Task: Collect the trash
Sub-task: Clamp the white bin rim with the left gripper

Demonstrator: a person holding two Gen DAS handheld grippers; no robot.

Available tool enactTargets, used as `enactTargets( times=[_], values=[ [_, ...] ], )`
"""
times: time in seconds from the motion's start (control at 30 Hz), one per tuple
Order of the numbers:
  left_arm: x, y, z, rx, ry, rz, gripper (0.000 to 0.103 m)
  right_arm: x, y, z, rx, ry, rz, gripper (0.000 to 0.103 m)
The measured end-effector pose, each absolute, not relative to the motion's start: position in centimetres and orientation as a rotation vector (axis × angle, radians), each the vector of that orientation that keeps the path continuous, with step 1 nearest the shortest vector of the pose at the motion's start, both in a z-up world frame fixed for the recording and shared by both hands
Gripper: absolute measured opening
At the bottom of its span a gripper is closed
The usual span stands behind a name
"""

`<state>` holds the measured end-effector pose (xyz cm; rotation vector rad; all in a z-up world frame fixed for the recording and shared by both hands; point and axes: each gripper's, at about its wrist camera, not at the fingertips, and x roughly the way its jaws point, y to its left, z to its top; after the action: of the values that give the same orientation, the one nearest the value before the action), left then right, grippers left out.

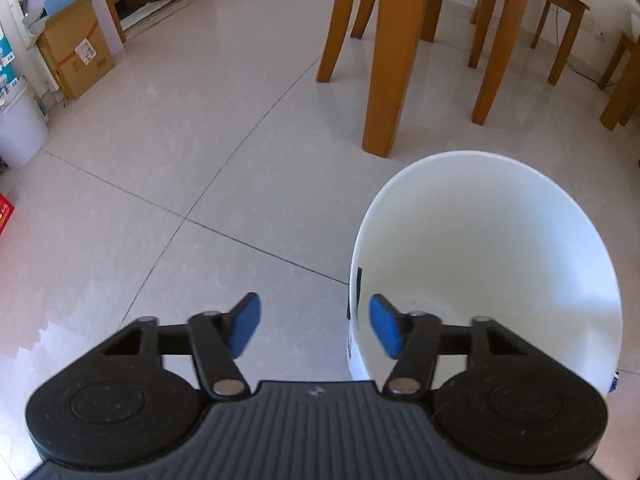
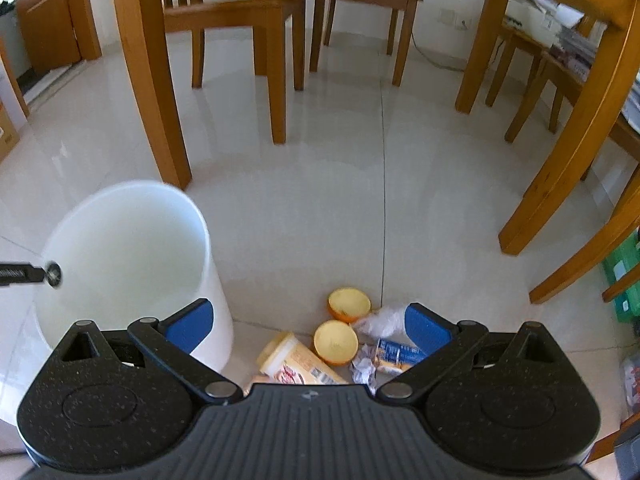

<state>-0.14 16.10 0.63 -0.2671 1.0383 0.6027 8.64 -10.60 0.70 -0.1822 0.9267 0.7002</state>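
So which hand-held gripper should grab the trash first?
Probably the right hand-held gripper: it is open right above the orange peels and cup. The left hand-held gripper sits at the white bin.

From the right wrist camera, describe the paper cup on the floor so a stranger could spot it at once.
Find the white bin standing on the tiled floor near the table leg. Just right of its base lies a small heap of litter. The paper cup is the piece nearest the bin: a pale yellow printed cup on its side, unlike the two round orange peel halves beside it.
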Motion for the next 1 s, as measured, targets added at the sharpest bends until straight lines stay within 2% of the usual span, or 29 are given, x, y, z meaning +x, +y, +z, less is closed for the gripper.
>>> enactTargets(
  times=[0.03, 0.1, 0.17, 0.3, 0.5, 1.0],
  values=[
    [0.0, 16.2, 0.3, -0.276, 1.04, 0.603, 0.054, 8.7, -10.5, 0.0, -0.184, 0.937, 0.705, 0.103],
    [0.3, 16.2, -0.2, -0.295, 1.038, 0.606, 0.046, 8.9, -10.4, -1.5, -0.191, 0.956, 0.702, 0.103],
    [0.4, 16.3, -0.6, -0.307, 1.038, 0.611, 0.043, 9.0, -10.6, -2.8, -0.189, 0.972, 0.701, 0.103],
    [0.7, 16.4, -1.4, -0.345, 1.051, 0.611, 0.021, 9.2, -11.2, -5.6, -0.179, 1.019, 0.695, 0.103],
    [2.3, 16.2, -1.9, -0.313, 1.061, 0.593, 0.007, 9.4, -12.2, -9.2, -0.204, 1.069, 0.676, 0.103],
    [9.6, 17.9, -2.0, -0.074, 1.053, 0.47, 0.02, 9.8, -16.1, -15.5, -0.131, 1.165, 0.69, 0.103]
  ],
)
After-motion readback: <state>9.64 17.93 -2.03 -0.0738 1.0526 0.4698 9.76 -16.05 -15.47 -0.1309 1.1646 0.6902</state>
